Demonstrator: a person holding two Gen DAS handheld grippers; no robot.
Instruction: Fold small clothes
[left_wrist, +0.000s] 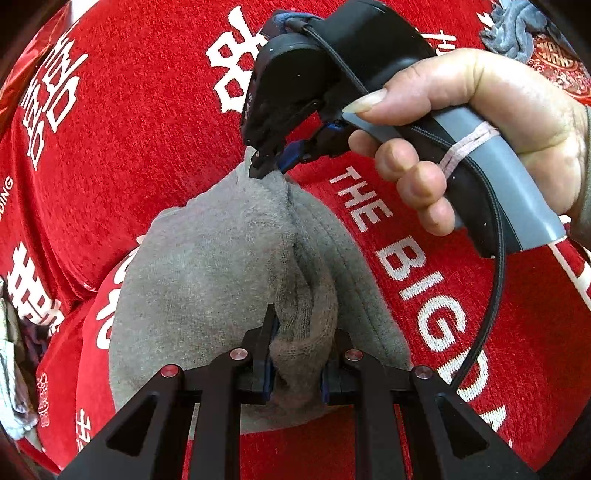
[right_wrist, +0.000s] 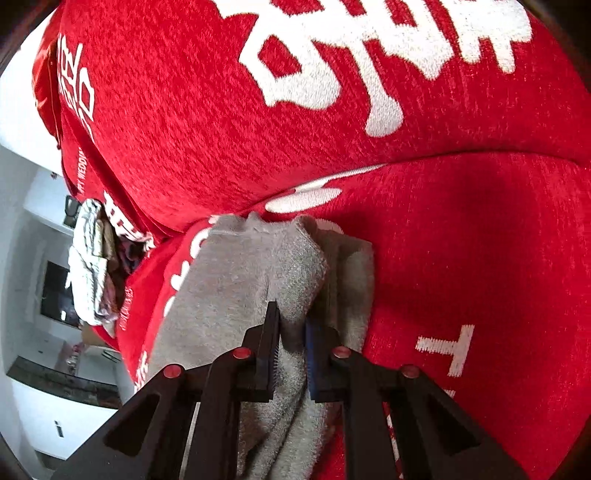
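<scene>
We see the grey sock (left_wrist: 229, 266) pinched at opposite ends between the closed jaws of the left gripper (left_wrist: 295, 365) and right gripper (left_wrist: 267, 166).

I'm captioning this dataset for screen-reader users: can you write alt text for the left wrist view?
Two handheld grippers hold opposite ends of a grey sock over a red blanket with white lettering: the left gripper grips the near end, the right gripper, in a bare hand, pinches the far tip.
</scene>
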